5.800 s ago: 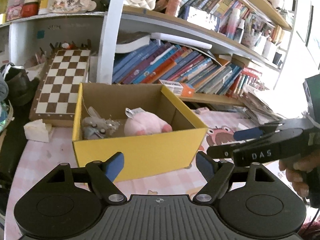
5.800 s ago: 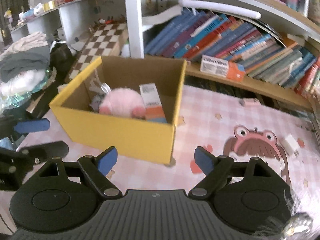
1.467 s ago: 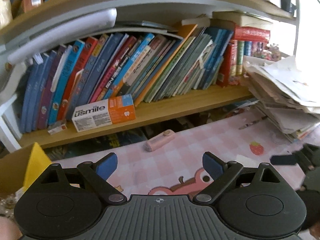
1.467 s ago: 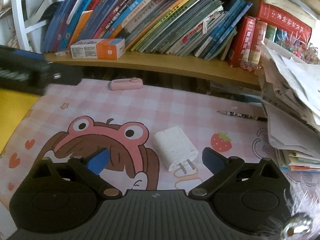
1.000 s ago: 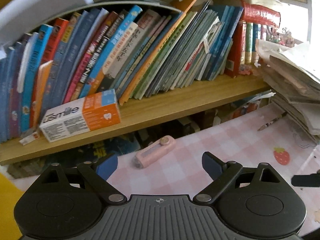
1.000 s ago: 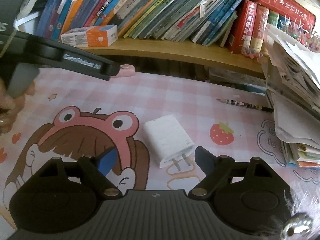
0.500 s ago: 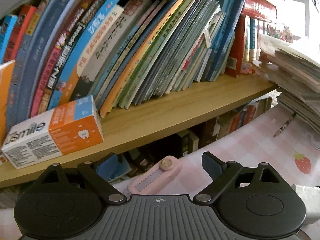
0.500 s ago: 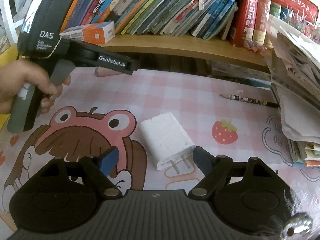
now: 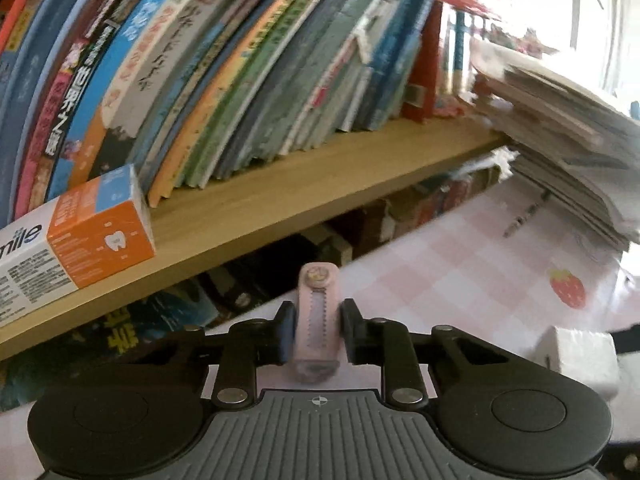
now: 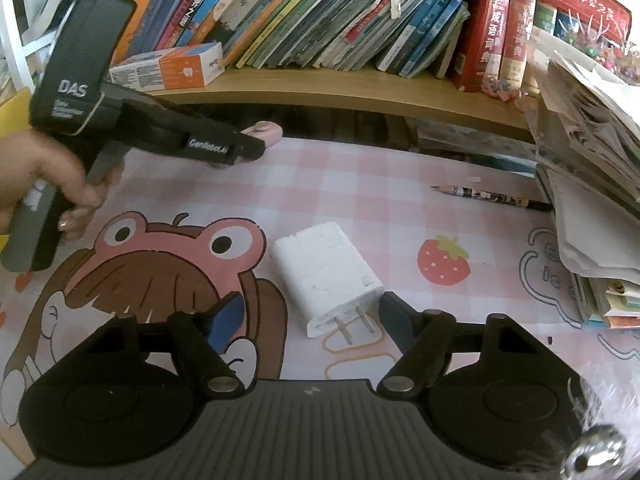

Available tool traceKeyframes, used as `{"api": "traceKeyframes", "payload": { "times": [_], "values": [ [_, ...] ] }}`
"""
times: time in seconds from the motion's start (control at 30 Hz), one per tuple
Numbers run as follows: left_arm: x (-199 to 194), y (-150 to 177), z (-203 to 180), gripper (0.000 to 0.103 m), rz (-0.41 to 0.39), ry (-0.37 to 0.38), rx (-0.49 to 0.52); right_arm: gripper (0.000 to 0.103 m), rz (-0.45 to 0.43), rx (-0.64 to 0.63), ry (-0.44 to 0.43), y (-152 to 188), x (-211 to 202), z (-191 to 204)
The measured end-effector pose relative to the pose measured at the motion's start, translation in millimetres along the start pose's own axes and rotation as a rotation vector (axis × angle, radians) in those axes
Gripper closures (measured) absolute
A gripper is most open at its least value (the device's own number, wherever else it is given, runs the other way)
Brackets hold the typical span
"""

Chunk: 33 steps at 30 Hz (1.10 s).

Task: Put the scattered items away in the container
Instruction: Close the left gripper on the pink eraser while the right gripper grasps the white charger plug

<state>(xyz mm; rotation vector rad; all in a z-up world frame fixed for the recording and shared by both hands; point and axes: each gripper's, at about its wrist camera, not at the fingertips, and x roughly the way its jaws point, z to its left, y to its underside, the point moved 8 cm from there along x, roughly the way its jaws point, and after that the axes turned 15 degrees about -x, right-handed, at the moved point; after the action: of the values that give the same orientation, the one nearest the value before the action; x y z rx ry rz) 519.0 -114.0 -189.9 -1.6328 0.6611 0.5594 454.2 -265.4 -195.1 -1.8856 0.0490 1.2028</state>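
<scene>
- My left gripper (image 9: 316,330) is clenched on the pink utility knife (image 9: 316,320); both fingers press its long sides, and the knife stands lengthwise between them with its round button end pointing away from me
- In the right wrist view the same left gripper (image 10: 256,140) is at the far left of the table, its tip at the table's far edge just below the wooden shelf (image 10: 340,88); only the pink end of the knife (image 10: 266,131) shows beyond the fingers
- My left hand (image 10: 44,184) wraps the gripper's grey handle at the left edge of that view
- My right gripper (image 10: 310,318) is released, its fingers spread wide and low over the pink checked tablecloth (image 10: 360,184)
- The white charger plug (image 10: 326,270) lies flat on the tablecloth just ahead of the right gripper, its two metal prongs pointing toward me and lying between the open fingers; neither finger touches it
- The plug sits just right of the printed frog cartoon (image 10: 160,256) and left of the printed strawberry (image 10: 442,260)
- A pencil (image 10: 488,197) lies on the cloth far right, near the stack of papers (image 10: 592,184)
- An orange and white toothpaste box (image 10: 172,66) lies on the shelf in front of the leaning books (image 10: 320,12)
- A yellow corner (image 10: 12,108) shows at the far left edge; I cannot tell what it is
</scene>
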Motion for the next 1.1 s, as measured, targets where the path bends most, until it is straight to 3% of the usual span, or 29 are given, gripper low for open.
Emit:
{"api": "traceKeyframes", "payload": {
  "times": [0.27,0.4,1.1],
  "values": [
    [-22,21,-10,0.08,0.049,-0.006,0.009,0.047,-0.003,0.012,0.007,4,-6,-3],
    [-31,29,-11,0.08,0.069,-0.017,-0.017,0.059,-0.003,0.019,0.015,4,-8,-7],
    [-141,60,-26,0.08,0.038,-0.007,-0.176,0.06,0.031,0.037,-0.092,28,-58,29]
  ]
}}
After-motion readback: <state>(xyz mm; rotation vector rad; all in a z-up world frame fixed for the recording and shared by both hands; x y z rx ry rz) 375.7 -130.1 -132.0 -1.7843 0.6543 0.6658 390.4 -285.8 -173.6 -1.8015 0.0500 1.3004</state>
